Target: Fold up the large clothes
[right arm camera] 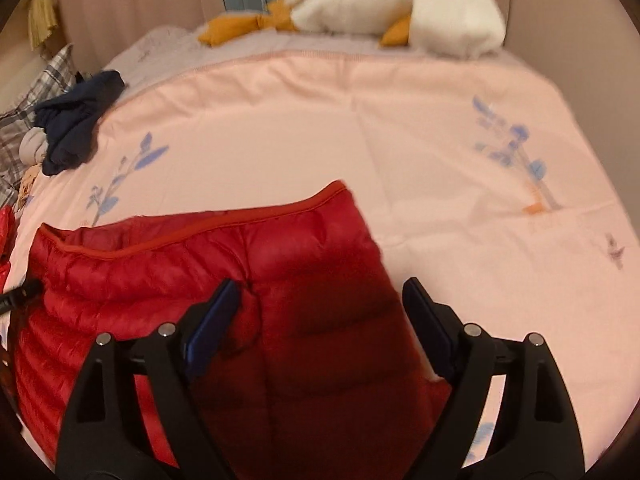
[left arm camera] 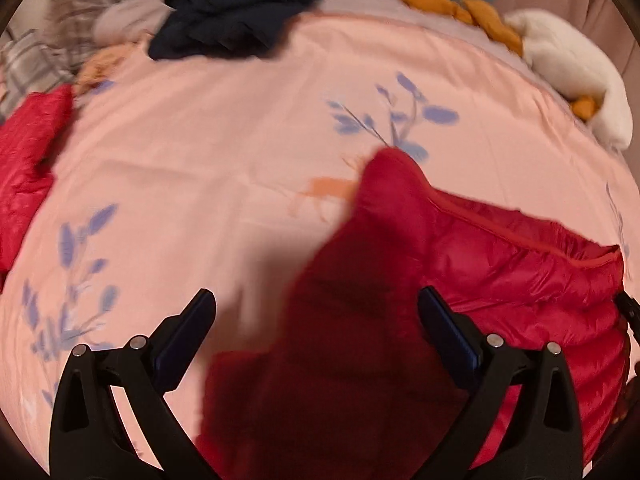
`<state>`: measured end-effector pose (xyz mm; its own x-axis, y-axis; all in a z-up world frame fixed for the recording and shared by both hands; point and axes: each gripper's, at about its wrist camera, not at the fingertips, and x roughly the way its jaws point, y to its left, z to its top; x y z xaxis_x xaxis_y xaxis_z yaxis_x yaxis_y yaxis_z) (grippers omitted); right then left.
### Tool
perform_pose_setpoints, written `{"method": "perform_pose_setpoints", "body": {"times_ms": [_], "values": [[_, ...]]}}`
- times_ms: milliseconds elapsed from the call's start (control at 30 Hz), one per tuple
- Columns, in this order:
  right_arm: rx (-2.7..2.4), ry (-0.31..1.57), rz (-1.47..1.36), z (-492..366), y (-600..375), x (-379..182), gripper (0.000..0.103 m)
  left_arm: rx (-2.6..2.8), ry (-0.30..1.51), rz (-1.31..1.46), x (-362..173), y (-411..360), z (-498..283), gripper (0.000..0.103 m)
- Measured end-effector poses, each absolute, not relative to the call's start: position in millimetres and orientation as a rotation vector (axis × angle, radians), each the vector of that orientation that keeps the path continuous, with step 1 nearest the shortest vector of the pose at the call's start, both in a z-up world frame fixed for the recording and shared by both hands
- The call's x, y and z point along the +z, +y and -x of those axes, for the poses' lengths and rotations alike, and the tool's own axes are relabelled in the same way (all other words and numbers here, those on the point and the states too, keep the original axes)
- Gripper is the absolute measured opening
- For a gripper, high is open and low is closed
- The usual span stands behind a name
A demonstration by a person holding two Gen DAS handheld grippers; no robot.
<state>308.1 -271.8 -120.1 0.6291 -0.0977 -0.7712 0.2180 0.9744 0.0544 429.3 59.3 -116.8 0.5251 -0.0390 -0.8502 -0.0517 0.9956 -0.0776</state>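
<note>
On a pink bedspread (right arm camera: 400, 140), a red jacket (right arm camera: 200, 264) lies between both tongs, left (left arm camera: 316, 312) and right (right arm camera: 320, 300), each spread wide, gripping nothing; a fold seems mid-way, needing fresh grips next.

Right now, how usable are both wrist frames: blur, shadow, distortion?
Left wrist: heavy motion blur on the jacket flap between the open left gripper fingers; dark shadow there; bedspread print is smeared. Right wrist: sharper; shadow darkens the jacket near the right gripper. Both: strong fisheye bowing, dark corners.
</note>
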Motion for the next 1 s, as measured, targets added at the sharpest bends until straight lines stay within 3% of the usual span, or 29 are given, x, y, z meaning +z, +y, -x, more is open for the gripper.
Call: {"method": "perform_pose_setpoints", "body": {"times_ms": [267,500,700,1000], "values": [[-0.04,0.751,-0.12,-226,-240,-91,0.088,-0.149,0.78,-0.003,-67,41,-344,0.102],[0.02,0.752,-0.06,-191,-197,-106,0.088,-0.236,0.667,-0.133,-76,-23,-277,0.102],[-0.002,0.789,-0.023,-195,-187,-128,0.088,-0.185,0.74,-0.13,-122,-27,-280,0.102],[-0.098,0.778,-0.054,-184,-218,-130,0.088,-0.081,0.763,-0.034,-122,30,-278,0.102]]}}
